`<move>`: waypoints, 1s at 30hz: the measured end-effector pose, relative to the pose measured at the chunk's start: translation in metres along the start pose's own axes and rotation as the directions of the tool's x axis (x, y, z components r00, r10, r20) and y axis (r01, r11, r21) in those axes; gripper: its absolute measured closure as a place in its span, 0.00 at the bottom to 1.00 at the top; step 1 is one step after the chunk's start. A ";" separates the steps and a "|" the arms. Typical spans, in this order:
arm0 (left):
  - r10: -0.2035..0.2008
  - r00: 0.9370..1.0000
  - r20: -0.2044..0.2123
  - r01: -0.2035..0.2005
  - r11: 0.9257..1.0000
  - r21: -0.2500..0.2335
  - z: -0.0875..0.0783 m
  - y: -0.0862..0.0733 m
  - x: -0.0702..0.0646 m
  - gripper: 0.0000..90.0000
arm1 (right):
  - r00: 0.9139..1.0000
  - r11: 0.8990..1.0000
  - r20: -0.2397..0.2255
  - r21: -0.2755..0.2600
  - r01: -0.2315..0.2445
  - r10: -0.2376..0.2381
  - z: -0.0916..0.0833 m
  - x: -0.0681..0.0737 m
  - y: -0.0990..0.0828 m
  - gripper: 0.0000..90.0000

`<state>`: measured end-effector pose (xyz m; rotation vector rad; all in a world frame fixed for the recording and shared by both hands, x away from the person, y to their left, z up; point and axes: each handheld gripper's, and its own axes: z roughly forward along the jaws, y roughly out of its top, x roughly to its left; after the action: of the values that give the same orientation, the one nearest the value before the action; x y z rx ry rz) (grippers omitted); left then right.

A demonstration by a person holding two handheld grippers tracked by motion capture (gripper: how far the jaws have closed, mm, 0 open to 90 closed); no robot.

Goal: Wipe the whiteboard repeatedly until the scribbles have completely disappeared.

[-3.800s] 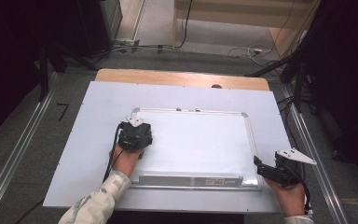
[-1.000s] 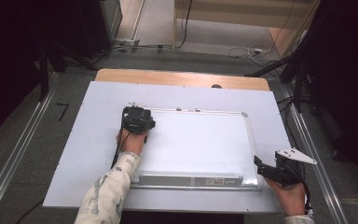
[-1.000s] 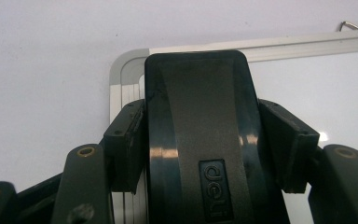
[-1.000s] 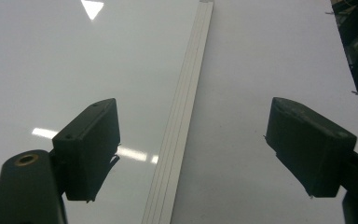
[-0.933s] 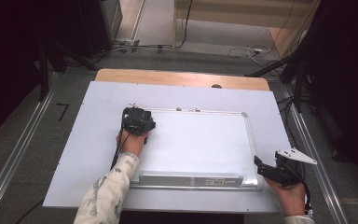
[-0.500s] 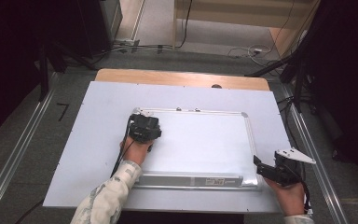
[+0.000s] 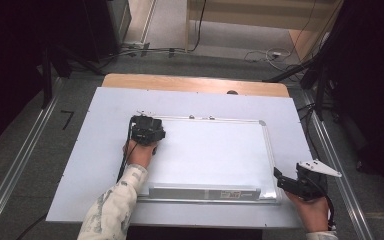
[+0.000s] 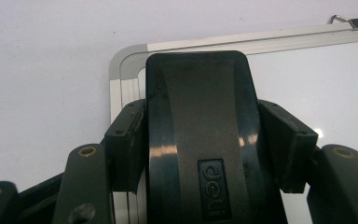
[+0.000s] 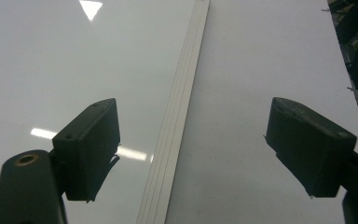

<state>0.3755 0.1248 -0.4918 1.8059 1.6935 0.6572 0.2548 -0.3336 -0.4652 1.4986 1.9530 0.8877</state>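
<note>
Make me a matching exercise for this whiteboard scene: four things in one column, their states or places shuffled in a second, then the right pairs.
Things:
1. black eraser
2. left gripper
3. right gripper
4. whiteboard

States or places:
A. jaws wide apart, holding nothing, above the board's frame edge
B. lies flat on the table, silver-framed
C. clamped between two jaws at the board's corner
D. shut on a black block

Pairs: 1-C, 2-D, 3-A, 4-B
</note>
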 end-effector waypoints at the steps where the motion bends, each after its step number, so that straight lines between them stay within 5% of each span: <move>1: 0.014 1.000 0.003 -0.014 1.000 0.004 -0.001 -0.001 -0.002 0.44 | 1.000 1.000 0.001 0.000 -0.001 0.001 0.000 0.000 0.000 0.18; 6: 0.074 0.997 0.025 -0.074 0.997 -0.003 -0.005 -0.007 -0.015 0.44 | 1.000 1.000 0.002 0.003 0.006 -0.006 0.001 0.002 0.001 0.18; 17: 0.123 0.989 0.076 -0.123 0.992 -0.005 -0.019 -0.023 -0.035 0.44 | 1.000 1.000 -0.002 0.002 0.010 -0.010 0.002 0.003 0.002 0.18; 23: 0.168 0.978 0.122 -0.169 0.986 -0.002 -0.028 -0.032 -0.038 0.44 | 1.000 1.000 -0.001 0.001 0.011 -0.011 0.002 0.003 0.002 0.18; 30: 0.125 0.984 0.129 -0.122 0.992 -0.036 -0.035 -0.037 -0.027 0.44 | 1.000 1.000 0.000 0.003 0.009 -0.009 0.003 0.003 0.002 0.18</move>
<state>0.3223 0.1013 -0.4916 1.9030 1.4892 0.5968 0.2571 -0.3300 -0.4656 1.4908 1.9602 0.8811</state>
